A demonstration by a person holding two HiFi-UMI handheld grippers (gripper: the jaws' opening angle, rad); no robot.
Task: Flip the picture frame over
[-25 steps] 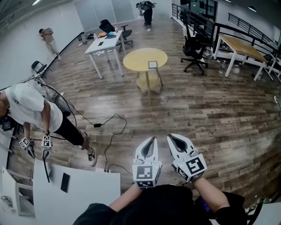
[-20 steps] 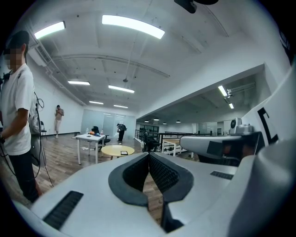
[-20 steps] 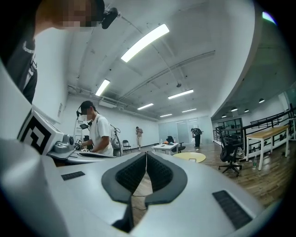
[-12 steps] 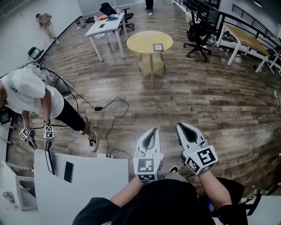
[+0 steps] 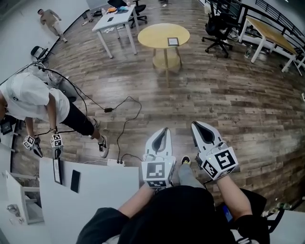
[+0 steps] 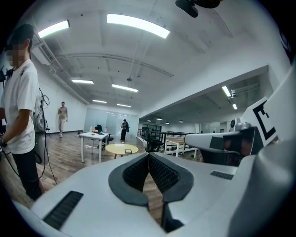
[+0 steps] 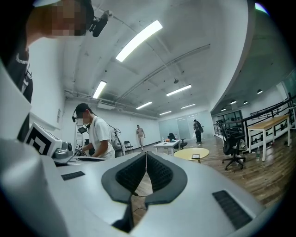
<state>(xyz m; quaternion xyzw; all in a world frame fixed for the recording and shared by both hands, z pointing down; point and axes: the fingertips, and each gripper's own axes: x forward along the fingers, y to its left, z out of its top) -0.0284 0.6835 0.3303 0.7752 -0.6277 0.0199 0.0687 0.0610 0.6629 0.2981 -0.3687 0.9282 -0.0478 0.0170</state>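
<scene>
Two grippers, left gripper [image 5: 165, 131] and right gripper [image 5: 197, 126], one round yellow table [image 5: 152, 35], one picture frame [image 5: 173, 41], two white tables [image 5: 114, 20] [image 5: 97, 190], two black office chairs [image 5: 217, 28] [image 5: 139, 5], one wooden desk [image 5: 268, 29]

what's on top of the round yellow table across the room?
One small picture frame, lying flat near the edge of the round yellow table. Too far to tell which face is up; anything under it is covered.

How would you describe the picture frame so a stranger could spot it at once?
Across the wooden floor stands a round yellow table, right of a white desk. The picture frame lies flat near that table's right edge: a small dark-bordered square with a pale centre, the only thing on the tabletop.
</scene>
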